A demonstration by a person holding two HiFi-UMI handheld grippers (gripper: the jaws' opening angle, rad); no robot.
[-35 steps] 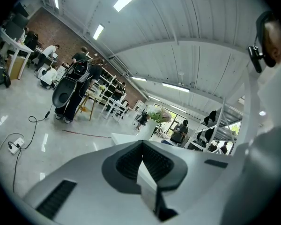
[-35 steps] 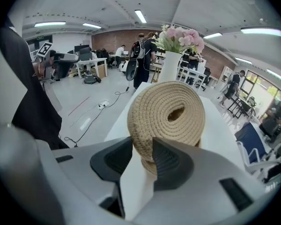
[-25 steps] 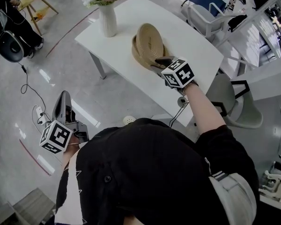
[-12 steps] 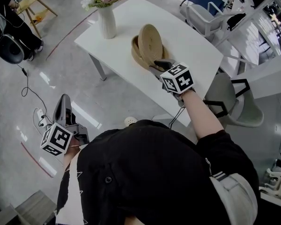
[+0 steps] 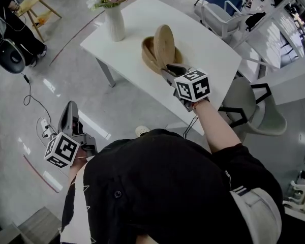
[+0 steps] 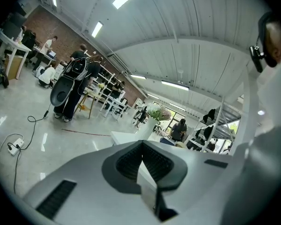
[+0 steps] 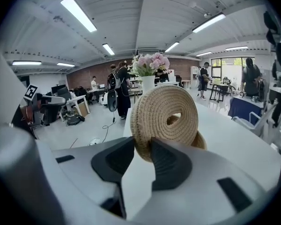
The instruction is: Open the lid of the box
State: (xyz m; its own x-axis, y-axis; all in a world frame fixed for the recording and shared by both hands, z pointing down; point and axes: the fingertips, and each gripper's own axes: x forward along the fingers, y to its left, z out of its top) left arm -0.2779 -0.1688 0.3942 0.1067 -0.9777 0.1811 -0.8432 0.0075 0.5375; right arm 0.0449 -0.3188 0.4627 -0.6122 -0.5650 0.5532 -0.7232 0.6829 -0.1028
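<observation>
A round woven box (image 5: 149,56) sits on the white table (image 5: 208,47). Its woven lid (image 5: 164,44) stands on edge, raised off the box's near side. My right gripper (image 5: 169,71) has the lid's lower rim between its jaws, which are closing on it. In the right gripper view the lid (image 7: 167,112) fills the middle, with its rim pinched at the right gripper (image 7: 143,148). My left gripper (image 5: 69,112) hangs low over the floor, left of the table. It is shut and empty, and in its own view the left gripper (image 6: 141,145) holds nothing.
A white vase of pink flowers (image 5: 115,19) stands at the table's left corner. Grey chairs stand at the table's right (image 5: 254,113) and far side (image 5: 218,19). A cable and power strip (image 5: 42,122) lie on the floor at left. People stand in the background.
The lid has swung up from a slant to nearly upright. My right gripper has drawn back a little toward me with the rim. The left gripper has barely moved.
</observation>
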